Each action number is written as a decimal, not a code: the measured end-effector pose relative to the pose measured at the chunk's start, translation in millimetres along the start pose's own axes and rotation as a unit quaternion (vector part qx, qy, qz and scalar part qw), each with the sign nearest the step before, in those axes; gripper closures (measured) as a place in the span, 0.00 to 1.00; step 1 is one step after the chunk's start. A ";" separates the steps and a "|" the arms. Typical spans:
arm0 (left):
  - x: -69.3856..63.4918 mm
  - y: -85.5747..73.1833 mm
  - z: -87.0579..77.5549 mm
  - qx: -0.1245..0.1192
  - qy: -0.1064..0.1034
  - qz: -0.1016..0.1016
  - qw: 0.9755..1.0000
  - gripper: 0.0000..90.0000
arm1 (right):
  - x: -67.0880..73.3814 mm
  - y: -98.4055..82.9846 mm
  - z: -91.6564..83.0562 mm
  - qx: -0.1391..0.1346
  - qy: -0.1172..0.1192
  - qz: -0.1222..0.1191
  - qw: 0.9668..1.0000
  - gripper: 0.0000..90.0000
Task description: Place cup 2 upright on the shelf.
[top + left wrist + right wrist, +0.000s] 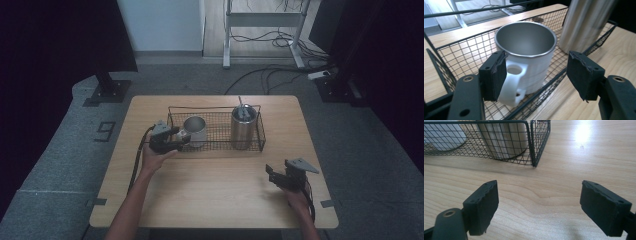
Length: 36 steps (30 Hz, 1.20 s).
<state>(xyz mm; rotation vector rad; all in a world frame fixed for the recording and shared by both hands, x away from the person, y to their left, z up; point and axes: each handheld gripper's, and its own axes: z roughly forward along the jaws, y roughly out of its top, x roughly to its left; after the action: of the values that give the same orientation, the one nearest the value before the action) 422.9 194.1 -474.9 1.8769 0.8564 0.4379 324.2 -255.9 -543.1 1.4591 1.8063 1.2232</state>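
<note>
Left tongs [536, 75] wide open, holding nothing, straddling the white mug [526, 57] handle at the wire basket [454, 57] near wall; mug sits inside basket, steel tumbler [586, 22] beyond. Judged step: grasp handle. Centre it between pads, then close. Right tongs [541, 205] open, empty over bench [574, 170].

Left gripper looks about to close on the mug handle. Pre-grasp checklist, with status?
1. Left gripper open: ok.
2. Mug upright in wire basket: ok.
3. Mug handle between the jaws: ok, beside the left pad, not centred.
4. Mug empty: ok, bare metal inside.
5. Steel tumbler apart from the mug: ok.
6. Right gripper open, over bare table, outside the basket: ok.
</note>
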 end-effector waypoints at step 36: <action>-41.9 -57.7 -51.4 0.021 -0.037 -0.012 0.999 0.31 | -5.8 -4.5 -0.4 0.029 -0.007 -0.013 0.999 0.17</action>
<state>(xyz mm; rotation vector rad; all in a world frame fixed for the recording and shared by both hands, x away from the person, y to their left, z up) 340.6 211.7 -500.5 1.9082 0.8428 0.3361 323.4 -261.7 -547.7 1.4665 1.8598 1.1548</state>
